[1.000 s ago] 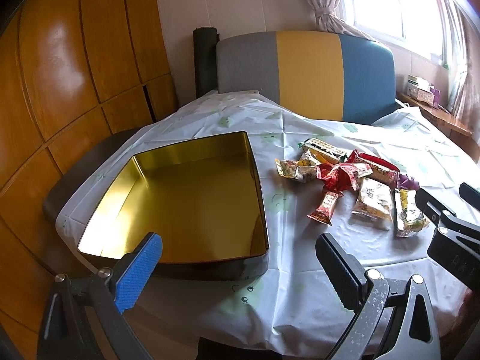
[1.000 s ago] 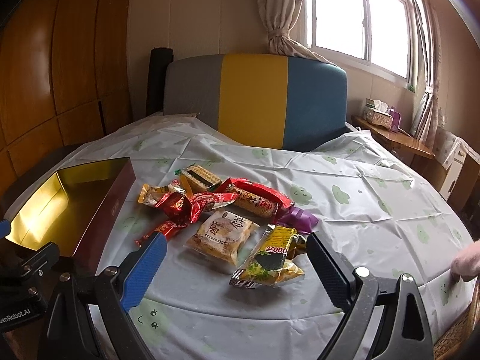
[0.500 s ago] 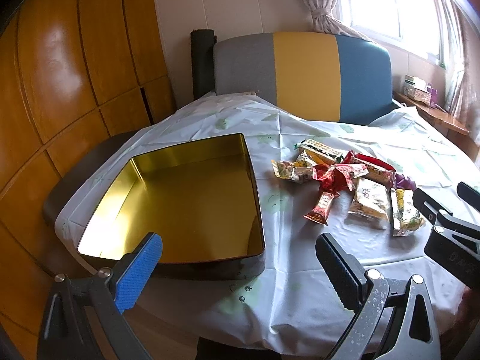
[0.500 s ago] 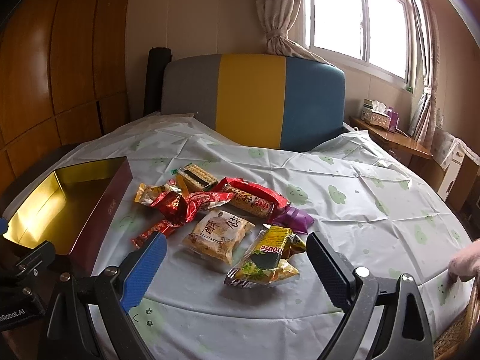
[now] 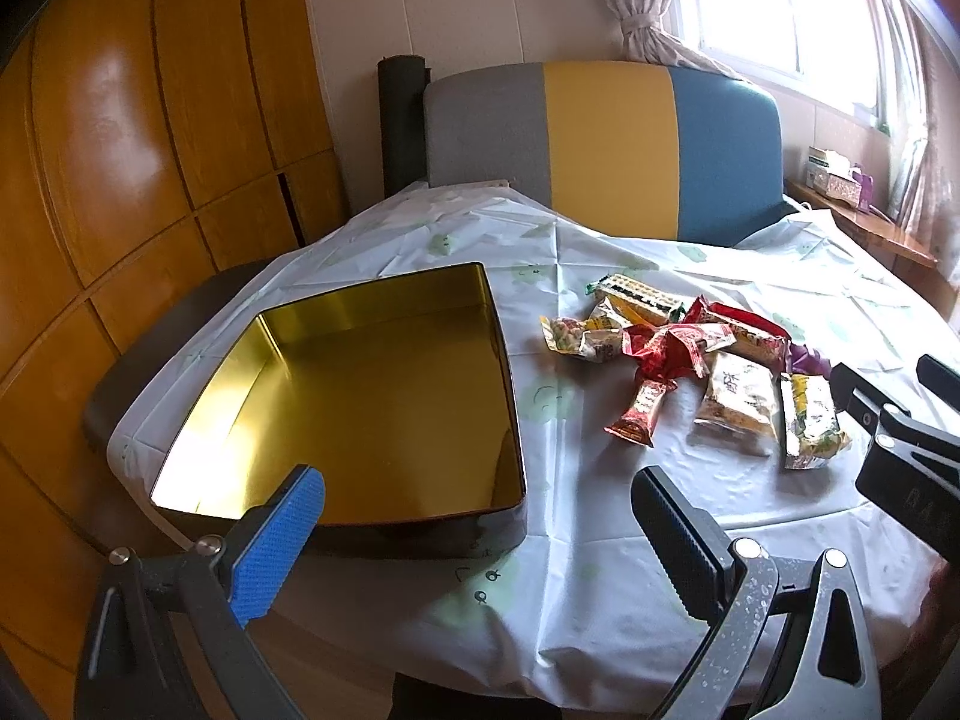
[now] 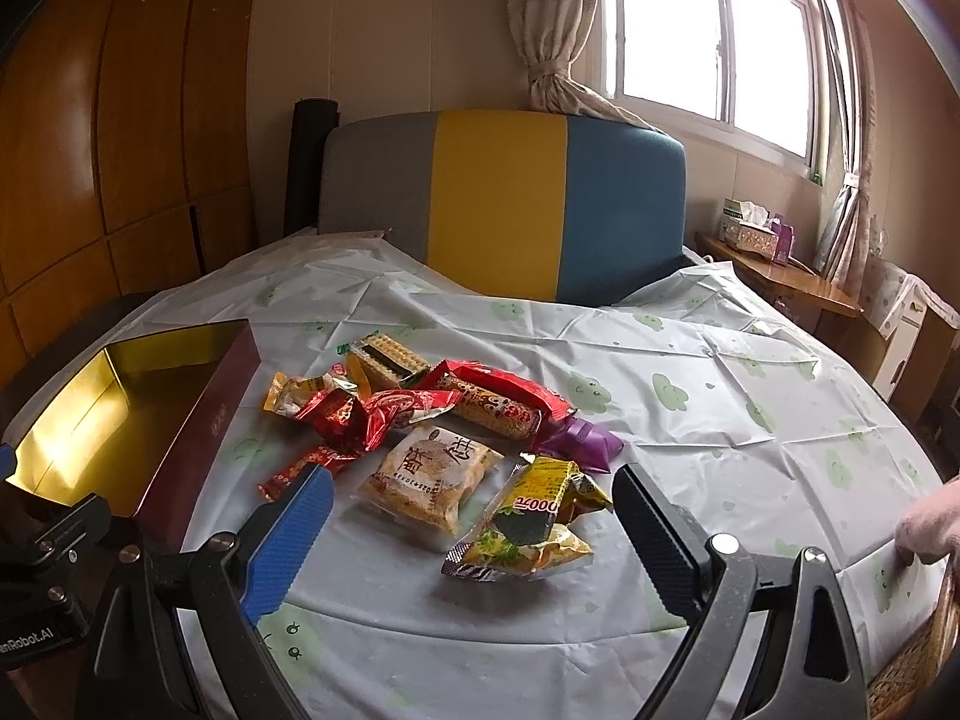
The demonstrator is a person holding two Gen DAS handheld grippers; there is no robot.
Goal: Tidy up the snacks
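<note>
Snacks lie in a loose heap on the white tablecloth (image 6: pixel 690 432), to the right of the tin (image 5: pixel 360 396) and apart from it; none is in the tin. Right gripper (image 6: pixel 471 531) hovers low over the near edge of the heap, fingers spread wide, nothing between them. Its blue pad (image 6: pixel 288 540) sits just in front of the small red wrapper (image 6: pixel 300 471); the black finger (image 6: pixel 651 534) stands right of the yellow-green packet (image 6: pixel 528 525). Between the two lies the pale biscuit pack (image 6: pixel 429 477). Left gripper (image 5: pixel 480 540) is likewise wide open and empty, held over the tin's near right corner and the cloth beside it.

Against the frames a second ago: the right gripper has closed in on the heap, which now sits lower and larger in its view. The left view has shifted only slightly; tin and snacks lie as before.

Further out: red twisted wrapper (image 6: pixel 366 414), long red pack (image 6: pixel 498 405), wafer pack (image 6: pixel 387 354), purple wrapper (image 6: pixel 585 438) half hidden behind the yellow-green packet. Print on most wrappers is too small to read. Tin's gold inside is bare, glare on its left part. A fingertip (image 6: pixel 924 525) shows at the right edge of the right view, cut off. Striped chair back (image 6: pixel 504 204) stands behind the table.
</note>
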